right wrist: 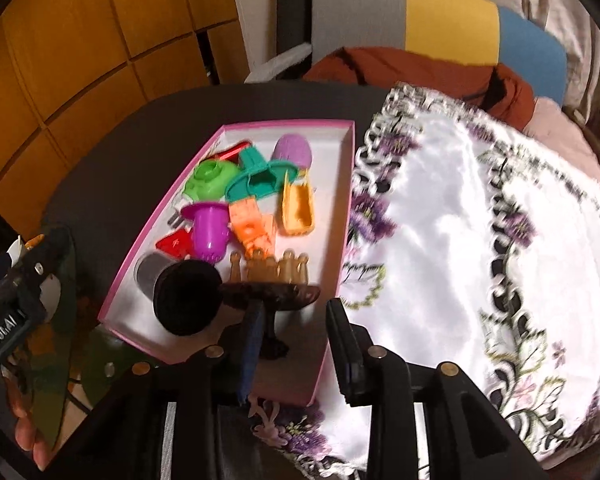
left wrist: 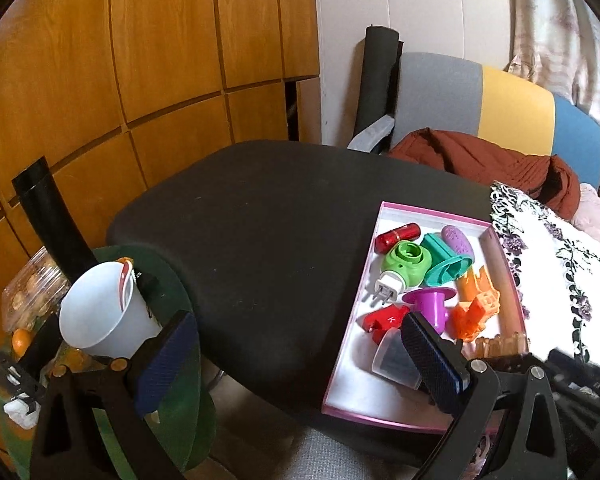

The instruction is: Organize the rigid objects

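A pink-rimmed white tray (left wrist: 380, 420) (right wrist: 288, 122) on the black seat holds several small plastic pieces: a green plug-in light (left wrist: 406, 264), a magenta cup (right wrist: 208, 228), a teal mould (right wrist: 256, 178), orange pieces (right wrist: 256, 228) and an amber comb-like piece (right wrist: 276, 266). At the tray's near end lie a black round object (right wrist: 186, 300) and a dark brown T-shaped piece (right wrist: 276, 294). My right gripper (right wrist: 296, 344) hovers over that end. Its jaws are apart, the brown piece's stem stands beside the left pad, and the right pad is clear of it. My left gripper (left wrist: 300, 360) is wide open above the bare seat, left of the tray.
A white embroidered cloth (right wrist: 480, 220) lies right of the tray. A white cup (left wrist: 100, 312) on a green surface and a clear food box (left wrist: 32, 292) stand left. Behind are a wooden cabinet (left wrist: 140, 60), a striped chair back (left wrist: 500, 108) and a rust jacket (left wrist: 480, 160).
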The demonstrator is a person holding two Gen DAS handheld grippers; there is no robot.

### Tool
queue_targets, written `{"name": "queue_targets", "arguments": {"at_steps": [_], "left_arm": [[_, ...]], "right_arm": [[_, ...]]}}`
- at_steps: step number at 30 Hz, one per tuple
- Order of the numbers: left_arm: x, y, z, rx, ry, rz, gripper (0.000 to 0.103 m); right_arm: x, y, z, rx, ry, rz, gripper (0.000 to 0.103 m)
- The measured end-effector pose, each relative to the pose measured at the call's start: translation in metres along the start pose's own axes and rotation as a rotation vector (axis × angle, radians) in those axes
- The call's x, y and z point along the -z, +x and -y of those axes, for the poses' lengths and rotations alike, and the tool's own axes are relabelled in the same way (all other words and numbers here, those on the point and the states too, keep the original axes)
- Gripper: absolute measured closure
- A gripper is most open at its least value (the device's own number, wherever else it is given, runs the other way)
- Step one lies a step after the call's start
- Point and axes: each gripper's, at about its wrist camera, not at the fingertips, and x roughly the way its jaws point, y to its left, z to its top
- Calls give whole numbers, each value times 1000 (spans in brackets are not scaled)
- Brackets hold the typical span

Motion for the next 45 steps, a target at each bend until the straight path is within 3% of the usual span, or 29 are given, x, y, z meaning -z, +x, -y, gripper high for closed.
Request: {"name": "queue_targets", "arguments": {"at_steps": [7, 17, 30, 45], "left_arm": [[-2, -4, 6, -27, 52, 5, 0], [-3, -1, 6, -24, 61, -41, 0], [-3, -3, 14, -51, 115, -55, 0], [-5, 4, 27, 25, 138, -93, 0]], "right_arm": [[-18, -14, 2, 43, 19, 77, 63], [-25, -19, -3, 81, 25, 113, 60], [-29, -11, -3, 105, 58, 75, 59], [-34, -5, -3, 115, 64, 61, 59]]}}
